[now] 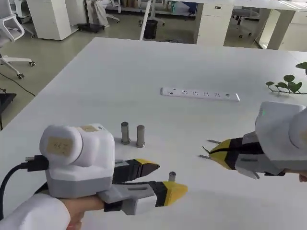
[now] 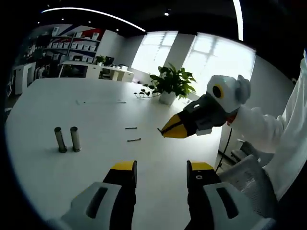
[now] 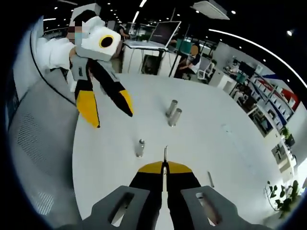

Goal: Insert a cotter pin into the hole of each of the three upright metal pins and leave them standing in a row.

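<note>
Steel-grey, the lone metal pin (image 3: 139,147) stands upright on the counter (image 1: 192,62), just ahead and slightly left of the cotter pin (image 3: 165,154). The right gripper (image 3: 164,167) pinches that cotter pin in closed jaws, its long axis pointing forward along them. The right side is therefore best placed to feed it crosswise, though the hole is too small to see. The left gripper (image 2: 162,167) hovers with its jaws apart and empty. In the head view the lone pin shows between their tips. The other two metal pins (image 3: 176,117) stand side by side farther off.
</note>
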Available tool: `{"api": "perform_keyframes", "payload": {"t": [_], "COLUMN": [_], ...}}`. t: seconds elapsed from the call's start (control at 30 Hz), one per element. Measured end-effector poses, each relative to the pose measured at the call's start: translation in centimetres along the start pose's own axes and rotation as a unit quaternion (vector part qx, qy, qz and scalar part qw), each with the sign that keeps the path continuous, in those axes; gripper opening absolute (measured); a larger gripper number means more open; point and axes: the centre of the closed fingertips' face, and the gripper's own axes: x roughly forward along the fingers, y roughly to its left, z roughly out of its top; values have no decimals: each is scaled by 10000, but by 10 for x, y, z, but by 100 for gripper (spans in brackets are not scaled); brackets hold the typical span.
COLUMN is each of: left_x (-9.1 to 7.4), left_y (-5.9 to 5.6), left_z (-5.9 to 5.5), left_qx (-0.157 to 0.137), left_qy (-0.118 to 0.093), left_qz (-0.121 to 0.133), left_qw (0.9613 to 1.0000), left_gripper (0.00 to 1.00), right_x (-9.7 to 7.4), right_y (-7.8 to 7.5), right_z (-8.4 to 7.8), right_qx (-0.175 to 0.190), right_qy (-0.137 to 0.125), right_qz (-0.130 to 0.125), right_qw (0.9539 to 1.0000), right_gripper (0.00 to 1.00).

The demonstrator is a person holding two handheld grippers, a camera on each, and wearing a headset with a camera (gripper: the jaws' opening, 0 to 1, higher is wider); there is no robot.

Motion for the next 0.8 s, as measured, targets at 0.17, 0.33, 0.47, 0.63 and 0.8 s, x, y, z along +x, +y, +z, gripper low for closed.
{"api": "perform_keyframes", "payload": {"t": [0.17, 0.33, 0.47, 0.63, 0.8], "left_x": [5, 12, 14, 12, 8], "left_y": [-4, -9, -17, -19, -13], "left_z": [2, -4, -7, -7, -8], "left_qx": [-231, -165, -366, -603, -699], "left_qy": [-2, 172, 231, 146, 102], "left_qz": [-203, -321, -508, -569, -460], "left_qw": [9995, 9992, 9978, 9965, 9964], "left_gripper": [28, 26, 18, 11, 5], "right_x": [-3, -6, -7, -4, -1], "right_y": [17, 31, 40, 48, 56], "right_z": [7, 20, 32, 34, 37], "right_qx": [-362, -625, -593, -910, -919], "right_qy": [-116, -208, -403, -270, -339], "right_qz": [-196, -352, -369, -450, -424], "right_qw": [9991, 9972, 9967, 9945, 9943], "right_gripper": [0, 0, 0, 0, 0]}}
